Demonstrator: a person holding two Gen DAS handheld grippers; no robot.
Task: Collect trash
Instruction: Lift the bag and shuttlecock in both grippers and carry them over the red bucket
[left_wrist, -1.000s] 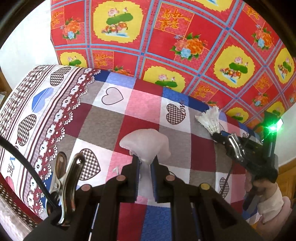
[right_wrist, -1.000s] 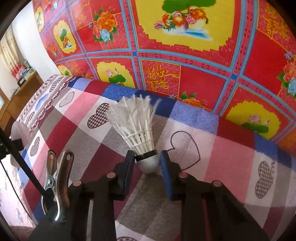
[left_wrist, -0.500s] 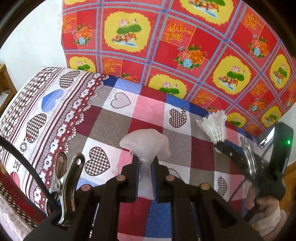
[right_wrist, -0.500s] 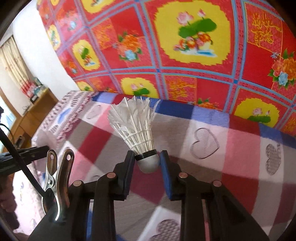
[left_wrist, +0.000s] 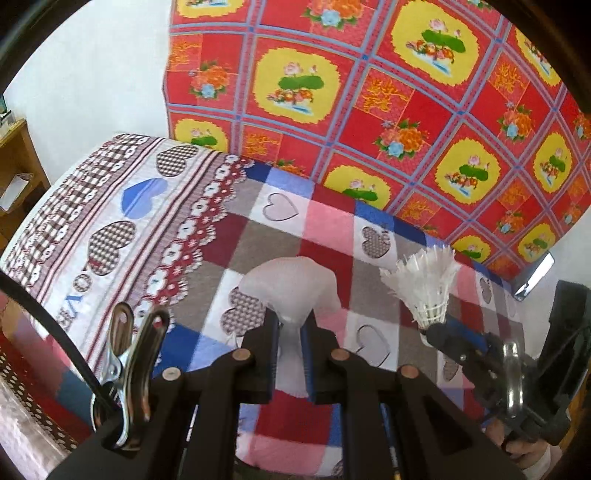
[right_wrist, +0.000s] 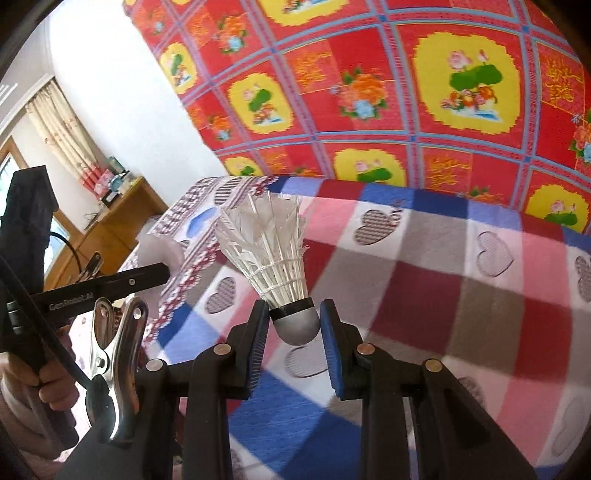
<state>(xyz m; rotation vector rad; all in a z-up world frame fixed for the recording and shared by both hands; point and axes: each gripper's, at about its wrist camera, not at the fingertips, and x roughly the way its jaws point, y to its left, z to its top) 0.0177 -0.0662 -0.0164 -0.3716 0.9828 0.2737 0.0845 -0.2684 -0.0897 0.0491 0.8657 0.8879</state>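
Now: both grippers loaded, above the bed

Right gripper (right_wrist: 291, 328) clamps a shuttlecock (right_wrist: 275, 254) by its grey cork base, a blue pad pressing on each side. Black band just above the pads. Long axis runs near upright in the right wrist view, cork toward the camera, white feathers fanning up and away with a slight lean to the left. Feather tips look frayed.

Left gripper (left_wrist: 290, 325) is pinched nearly closed on the thin neck of a pale, translucent wad (left_wrist: 291, 286); its wider part spreads out beyond the fingertips. Material hard to tell, soft plastic or tissue.

Both items are held over the bed (left_wrist: 325, 236), off its checked heart-print cover. The shuttlecock hangs toward the bed's right side, the wad nearer the middle. Wall-side edge of the bed meets a red and yellow floral cloth (left_wrist: 388, 92).

Writing: "GenRobot.AI" in white on the left gripper's finger, seen from the right wrist view. "LOVE" on the cover's white border near the left edge. Chinese characters on the cloth, not read.
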